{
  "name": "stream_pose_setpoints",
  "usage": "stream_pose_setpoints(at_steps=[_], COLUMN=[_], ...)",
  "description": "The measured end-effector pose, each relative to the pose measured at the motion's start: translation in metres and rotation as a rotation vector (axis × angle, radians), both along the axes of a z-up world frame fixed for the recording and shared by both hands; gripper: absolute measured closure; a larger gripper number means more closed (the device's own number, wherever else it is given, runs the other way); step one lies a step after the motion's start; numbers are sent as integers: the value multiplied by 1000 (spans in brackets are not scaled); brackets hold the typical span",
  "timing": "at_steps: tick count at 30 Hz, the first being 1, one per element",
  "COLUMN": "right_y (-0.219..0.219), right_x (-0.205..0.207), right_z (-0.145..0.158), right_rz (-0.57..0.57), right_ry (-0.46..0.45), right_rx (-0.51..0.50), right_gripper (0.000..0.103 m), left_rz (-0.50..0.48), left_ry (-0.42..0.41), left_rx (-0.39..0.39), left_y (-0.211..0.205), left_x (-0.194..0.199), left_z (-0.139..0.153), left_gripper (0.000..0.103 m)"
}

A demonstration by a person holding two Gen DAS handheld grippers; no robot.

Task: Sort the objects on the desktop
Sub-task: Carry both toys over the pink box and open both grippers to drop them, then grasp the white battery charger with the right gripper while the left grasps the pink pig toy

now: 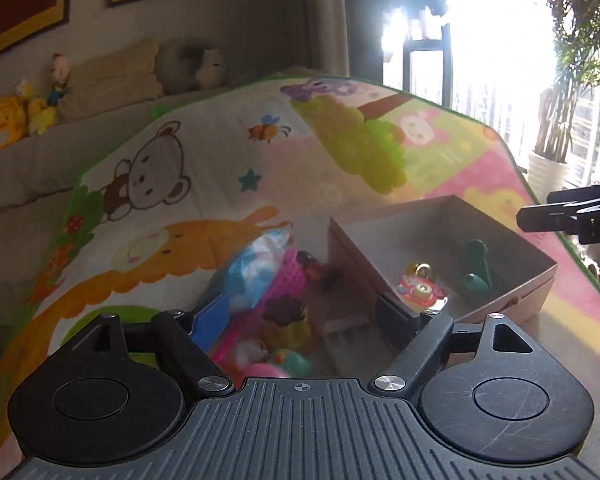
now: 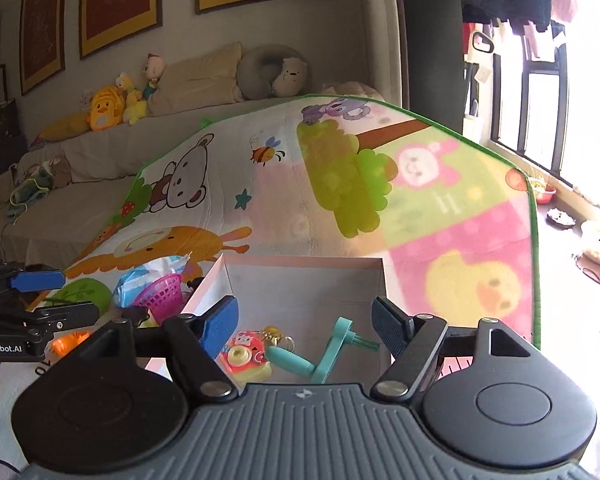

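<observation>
while both tongs (image 2: 304, 322) gape, box (image 2: 304, 280) waits.

A bench covered with a cartoon animal mat (image 2: 452, 216) carried an open cardboard box (image 2: 300, 276), with a pink basket (image 2: 162, 296) and a pile of small toys (image 1: 276, 320) beside it.
</observation>
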State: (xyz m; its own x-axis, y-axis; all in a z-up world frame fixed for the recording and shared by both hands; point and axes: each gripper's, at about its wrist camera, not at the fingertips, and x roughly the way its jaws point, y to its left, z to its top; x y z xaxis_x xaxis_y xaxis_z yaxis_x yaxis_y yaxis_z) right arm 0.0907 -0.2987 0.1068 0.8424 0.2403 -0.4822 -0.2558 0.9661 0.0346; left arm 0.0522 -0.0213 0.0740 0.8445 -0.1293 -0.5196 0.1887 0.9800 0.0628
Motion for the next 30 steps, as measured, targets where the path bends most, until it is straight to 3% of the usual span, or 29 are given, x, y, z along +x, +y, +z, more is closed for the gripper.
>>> stream_pose_setpoints(at_steps=[5, 6, 7, 9, 16, 20, 24, 27, 30], right_y=[60, 78, 96, 128, 206, 220, 209, 189, 167], right_x=[-43, -50, -56, -56, -32, -9, -16, -29, -54], right_z=[-24, -29, -34, -47, -90, -103, -94, -88, -85], right_rz=[175, 211, 246, 287, 243, 171, 213, 269, 302], right_ry=[-34, -42, -41, -20, -56, -25, 49, 193, 234], right_rx=[-122, -152, -194, -276, -486, -530, -459, -336, -265], right_gripper=[31, 49, 78, 90, 90, 92, 92, 90, 90], left_rz=[82, 108, 126, 171, 226, 232, 233, 217, 167], left_ry=[101, 111, 115, 122, 123, 118, 115, 118, 111], left_rx=[52, 58, 58, 42, -21, -47, -64, -81, -87], left_y=[31, 40, 46, 60, 85, 91, 94, 90, 77], left_x=[-25, -31, -33, -36, -44, -48, -48, -48, -46], left_z=[-39, -44, -47, -50, -53, -52, -50, -49, -46], left_gripper=[7, 7, 7, 6, 4, 4, 3, 3, 3])
